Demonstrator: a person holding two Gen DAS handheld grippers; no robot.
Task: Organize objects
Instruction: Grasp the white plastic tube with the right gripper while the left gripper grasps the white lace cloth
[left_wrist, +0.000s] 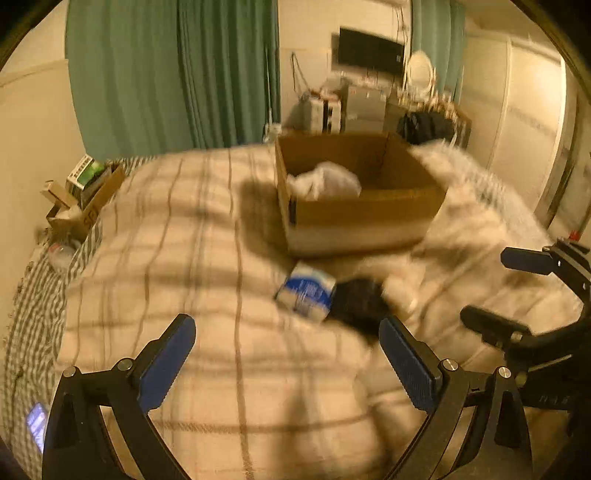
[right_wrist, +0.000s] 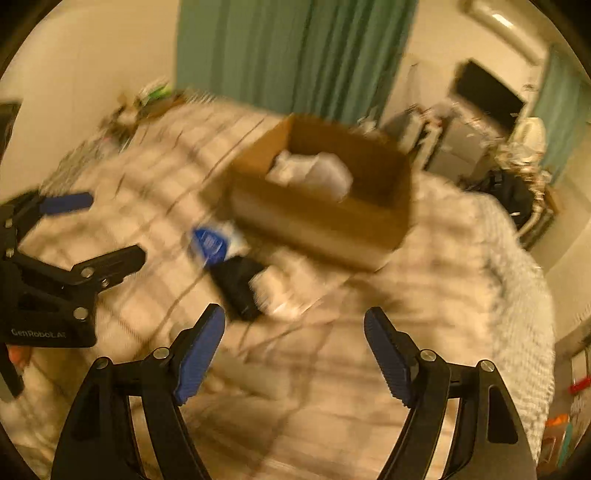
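Observation:
On the plaid bed cover stands an open cardboard box with a crumpled white bag inside. In front of it lie a blue-and-white package, a black item and a blurred white item, all close together. My left gripper hangs open just short of the package, nothing between its fingers. My right gripper is open too, empty, near the black and white items.
A fluffy white blanket lies along the bed's right side. A carton of clutter sits at the bed's far left, and a lit phone at the near left. Green curtains, a desk with a monitor and a black bag stand behind.

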